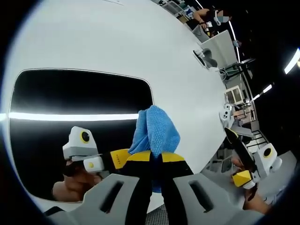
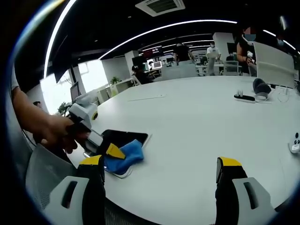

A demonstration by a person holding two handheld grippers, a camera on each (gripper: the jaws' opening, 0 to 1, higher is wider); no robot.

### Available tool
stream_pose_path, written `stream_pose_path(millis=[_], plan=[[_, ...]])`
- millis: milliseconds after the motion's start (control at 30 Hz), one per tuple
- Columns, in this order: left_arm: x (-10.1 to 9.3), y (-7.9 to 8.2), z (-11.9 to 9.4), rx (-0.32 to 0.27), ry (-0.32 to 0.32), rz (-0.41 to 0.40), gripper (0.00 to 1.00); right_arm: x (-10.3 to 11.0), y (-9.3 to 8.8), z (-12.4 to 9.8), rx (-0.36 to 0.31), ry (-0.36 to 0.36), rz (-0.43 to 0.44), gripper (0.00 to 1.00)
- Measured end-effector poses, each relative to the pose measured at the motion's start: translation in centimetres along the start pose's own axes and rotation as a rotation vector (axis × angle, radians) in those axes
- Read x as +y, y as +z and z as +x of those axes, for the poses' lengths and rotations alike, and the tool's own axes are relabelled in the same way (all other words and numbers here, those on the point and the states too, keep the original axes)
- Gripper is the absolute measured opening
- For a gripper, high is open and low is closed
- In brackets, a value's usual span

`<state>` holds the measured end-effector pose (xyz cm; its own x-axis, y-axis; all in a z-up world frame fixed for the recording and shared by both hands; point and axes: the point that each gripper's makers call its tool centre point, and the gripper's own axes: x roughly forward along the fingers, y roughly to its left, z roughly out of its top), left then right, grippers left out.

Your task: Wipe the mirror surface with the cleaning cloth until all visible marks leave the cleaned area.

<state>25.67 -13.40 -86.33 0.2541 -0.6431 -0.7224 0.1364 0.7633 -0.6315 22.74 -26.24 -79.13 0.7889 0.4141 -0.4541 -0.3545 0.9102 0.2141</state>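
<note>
Left gripper view: the mirror (image 1: 79, 136) lies flat on the white table (image 1: 140, 42), ahead and to the left of the left gripper (image 1: 156, 158). Its dark glass reflects a bright ceiling light strip, plus a gripper and a hand at the lower left. The left gripper's jaws are closed tight on the blue cleaning cloth (image 1: 154, 129), which bunches up just beyond the yellow jaw tips and sits at the mirror's right edge, overlapping it. Farther right, past the table edge, the right gripper (image 1: 243, 176) comes in, with a hand partly visible beneath it.

Right gripper view: a hand (image 2: 56, 133) at the left carries the left gripper (image 2: 112, 151), which presses the cleaning cloth (image 2: 124, 159) onto the near end of the mirror (image 2: 123, 138). Mirror and cloth lie ahead and to the left of the right gripper (image 2: 159, 168), near the table (image 2: 201, 131) edge. The right gripper's jaws stand wide apart, with nothing between them. Far right, ahead on the table, a power strip (image 2: 245, 97) and a dark round object (image 2: 260, 87) lie well apart from the mirror. People stand in the background.
</note>
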Motion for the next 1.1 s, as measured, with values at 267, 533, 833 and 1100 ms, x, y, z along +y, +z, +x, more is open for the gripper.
stream_pose_path(millis=[267,533,833,1100], plan=[[0.2,1.0,0.2,0.000,0.006,0.002,0.03,0.0,0.0,0.0,0.000,0.000,0.001,0.99],[0.2,1.8,0.5,0.009,0.007,0.009,0.03,-0.1,0.1,0.0,-0.005,-0.001,0.003,0.99],[0.3,2.3,0.6,0.015,0.012,0.022,0.03,-0.2,0.1,0.0,-0.006,-0.003,0.003,0.99],[0.3,2.9,0.8,0.013,0.019,0.030,0.03,-0.2,0.2,0.0,-0.014,-0.006,0.007,0.99]])
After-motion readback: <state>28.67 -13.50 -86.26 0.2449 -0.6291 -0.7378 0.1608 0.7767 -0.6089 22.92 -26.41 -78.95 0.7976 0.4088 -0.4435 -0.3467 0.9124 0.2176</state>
